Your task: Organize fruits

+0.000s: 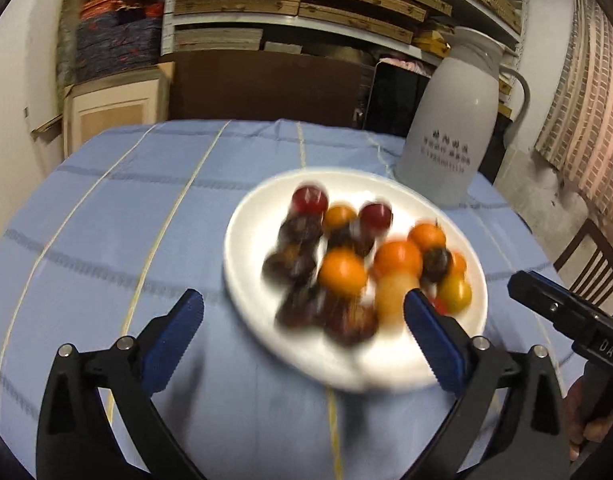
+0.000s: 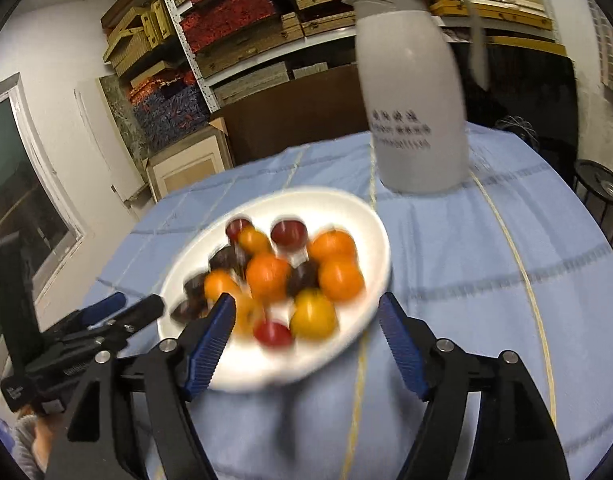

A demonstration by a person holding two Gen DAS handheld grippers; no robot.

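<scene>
A white plate (image 1: 266,312) sits on the blue cloth and holds several small fruits: orange ones (image 1: 342,272), dark brown ones (image 1: 290,264), red ones (image 1: 308,199) and a yellow one (image 1: 455,293). The fruits are blurred. My left gripper (image 1: 304,314) is open and empty, its jaws wide at the plate's near edge. The plate (image 2: 346,216) also shows in the right wrist view with orange fruit (image 2: 268,276) and yellow fruit (image 2: 312,314). My right gripper (image 2: 306,316) is open and empty over the plate's near rim. The right gripper also shows in the left wrist view (image 1: 562,312).
A white thermos jug (image 1: 454,128) stands on the table behind the plate to the right; it also shows in the right wrist view (image 2: 414,88). The table has a blue checked cloth (image 1: 126,220). Shelves of boxes (image 1: 298,4) fill the back wall. A chair (image 1: 590,256) is at the right.
</scene>
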